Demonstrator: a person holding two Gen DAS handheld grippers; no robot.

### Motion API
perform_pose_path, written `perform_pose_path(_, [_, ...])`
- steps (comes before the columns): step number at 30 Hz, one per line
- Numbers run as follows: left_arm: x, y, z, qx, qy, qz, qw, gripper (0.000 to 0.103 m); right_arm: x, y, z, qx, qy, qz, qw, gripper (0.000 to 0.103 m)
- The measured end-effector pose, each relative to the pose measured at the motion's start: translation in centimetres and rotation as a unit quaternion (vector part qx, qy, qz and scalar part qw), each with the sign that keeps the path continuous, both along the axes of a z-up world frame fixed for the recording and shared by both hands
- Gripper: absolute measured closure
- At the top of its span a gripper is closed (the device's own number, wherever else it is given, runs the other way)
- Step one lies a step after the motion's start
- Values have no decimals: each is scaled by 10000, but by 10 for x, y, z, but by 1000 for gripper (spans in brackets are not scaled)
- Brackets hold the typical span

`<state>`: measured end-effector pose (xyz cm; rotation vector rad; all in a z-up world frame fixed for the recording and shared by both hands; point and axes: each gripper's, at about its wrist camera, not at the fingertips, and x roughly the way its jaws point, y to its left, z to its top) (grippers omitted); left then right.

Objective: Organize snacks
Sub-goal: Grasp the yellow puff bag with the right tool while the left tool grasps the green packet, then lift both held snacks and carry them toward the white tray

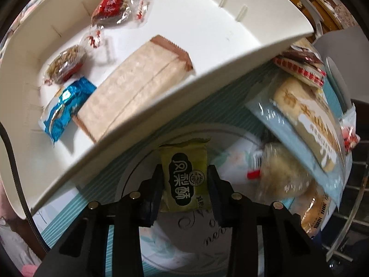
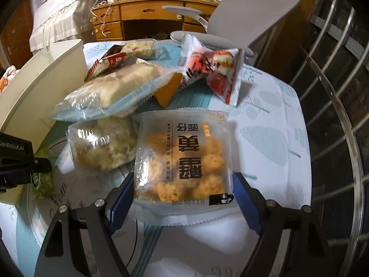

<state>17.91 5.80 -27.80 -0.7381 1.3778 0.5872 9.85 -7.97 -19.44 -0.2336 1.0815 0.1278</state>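
A: Start at the left of the left wrist view. What sits there?

B: The white bin (image 1: 161, 106), tilted across the frame. Inside, from its left: a blue wrapped snack (image 1: 65, 108), a clear pack with brown filling (image 1: 65, 64), the long beige packet (image 1: 136, 85), and a red candy wrapper (image 1: 108, 9) further back. The right wrist view gives only the bin's outer wall (image 2: 39, 87), none of its contents.

A: And the middle?

B: The left gripper (image 1: 185, 177) pinches the green pastry packet (image 1: 184, 175), pads pressed on both its sides, just outside the bin's near wall and above the patterned tablecloth (image 1: 143, 230). From the right wrist, that packet (image 2: 42, 180) only peeks out at the far left edge behind the other tool's black body.

A: Right side?

B: A pale blue bread bag (image 1: 304, 124) lies on the pile, with a red-striped packet (image 1: 299, 69) behind it.

A: The right wrist view?

B: The right gripper (image 2: 184, 196) has its blue fingers (image 2: 121, 205) spread wide on either side of the clear bag of golden puffs (image 2: 184, 159), which lies flat on the tablecloth; whether they touch it I cannot tell. Beyond sit the red-and-white bag (image 2: 214, 73), a grey chair (image 2: 249, 11) and a wooden desk (image 2: 138, 16).
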Motion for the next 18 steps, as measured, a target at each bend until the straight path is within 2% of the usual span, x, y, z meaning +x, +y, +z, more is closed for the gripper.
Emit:
perform_pose_path(4, [-12,-3,5,-309,60,-173,9994,68,-11,-6,5,-11,215,-199,9996,21])
perform_pose_path(8, [-28,-15,17,-376,157,-457,9981,68,-24,-16,9,116,410,-417,9982,21])
perform_pose_path(18, [-69,-34,57,-477,-50,-1038,9934,68,-87,-32,31,431,529,-494,9964,22])
